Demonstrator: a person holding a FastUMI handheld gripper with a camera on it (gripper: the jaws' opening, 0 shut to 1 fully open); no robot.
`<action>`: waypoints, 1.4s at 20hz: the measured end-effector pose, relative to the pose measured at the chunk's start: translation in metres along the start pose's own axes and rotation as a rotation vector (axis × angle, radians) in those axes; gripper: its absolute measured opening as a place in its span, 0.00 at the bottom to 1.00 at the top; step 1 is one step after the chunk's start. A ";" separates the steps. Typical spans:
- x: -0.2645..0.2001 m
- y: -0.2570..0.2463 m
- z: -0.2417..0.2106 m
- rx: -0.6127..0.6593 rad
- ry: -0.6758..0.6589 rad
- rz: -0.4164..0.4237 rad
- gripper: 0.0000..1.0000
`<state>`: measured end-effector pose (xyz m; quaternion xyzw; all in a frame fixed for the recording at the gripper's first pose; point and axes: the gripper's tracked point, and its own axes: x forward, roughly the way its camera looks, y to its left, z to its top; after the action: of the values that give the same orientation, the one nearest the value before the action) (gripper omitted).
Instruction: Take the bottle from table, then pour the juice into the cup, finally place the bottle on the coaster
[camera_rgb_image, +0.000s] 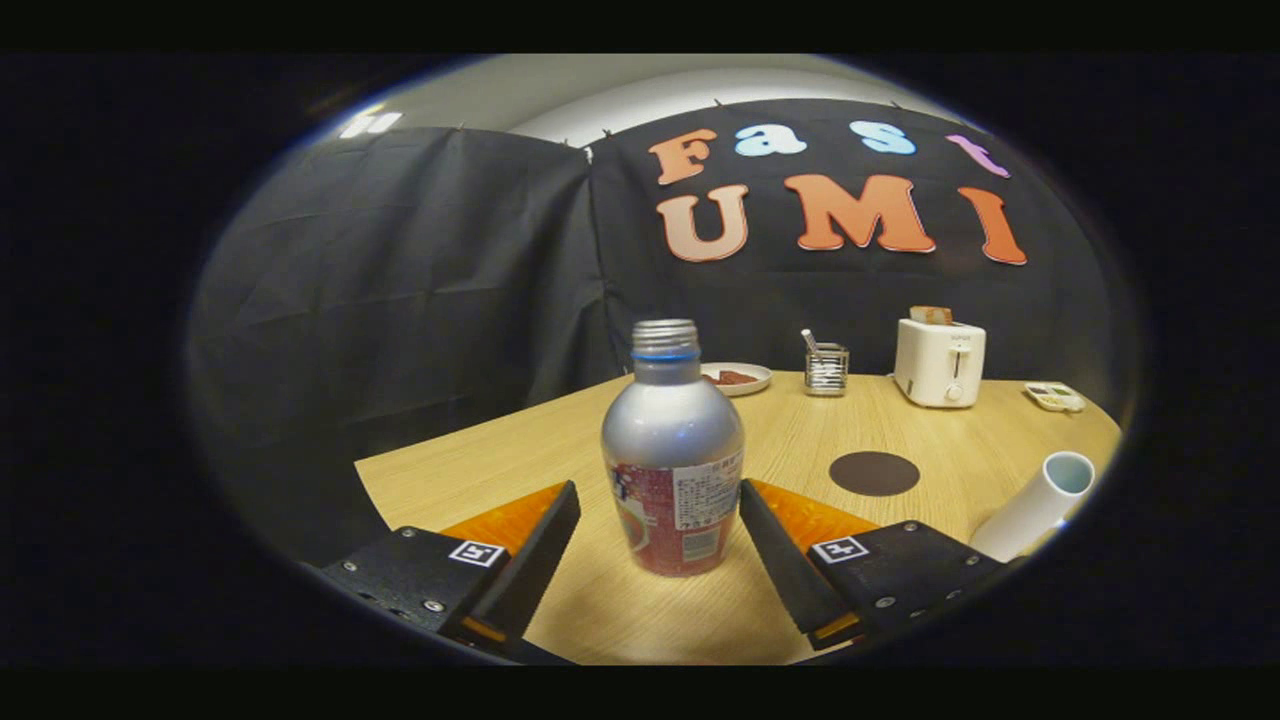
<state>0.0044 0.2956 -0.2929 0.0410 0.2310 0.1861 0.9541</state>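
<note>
I see the wooden table spread out ahead of me under the black cloth wall. On it, the bottle stands upright, long axis vertical, its uncapped threaded mouth pointing straight up. It sits between my gripper fingers, whose tips lie level with its lower body. The fingers are spread wide, a gap showing on the left side; on the right the tip is right at the label's edge, and I cannot tell whether it touches. The bottle's red and white label carries small print too fine for me to make out. Beyond, to the right, is a white toaster at the table's far edge. The white cup stands beside my right finger, leaning in the fisheye. The dark round coaster lies flat between bottle and cup.
</note>
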 end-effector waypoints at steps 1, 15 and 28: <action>0.002 0.000 -0.002 0.002 0.004 -0.011 0.96; -0.007 -0.020 0.012 0.186 0.005 -0.077 0.78; -0.038 -0.072 0.013 0.489 -0.029 -0.156 0.78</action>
<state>0.0033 0.2142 -0.2771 0.2554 0.2577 0.0499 0.9305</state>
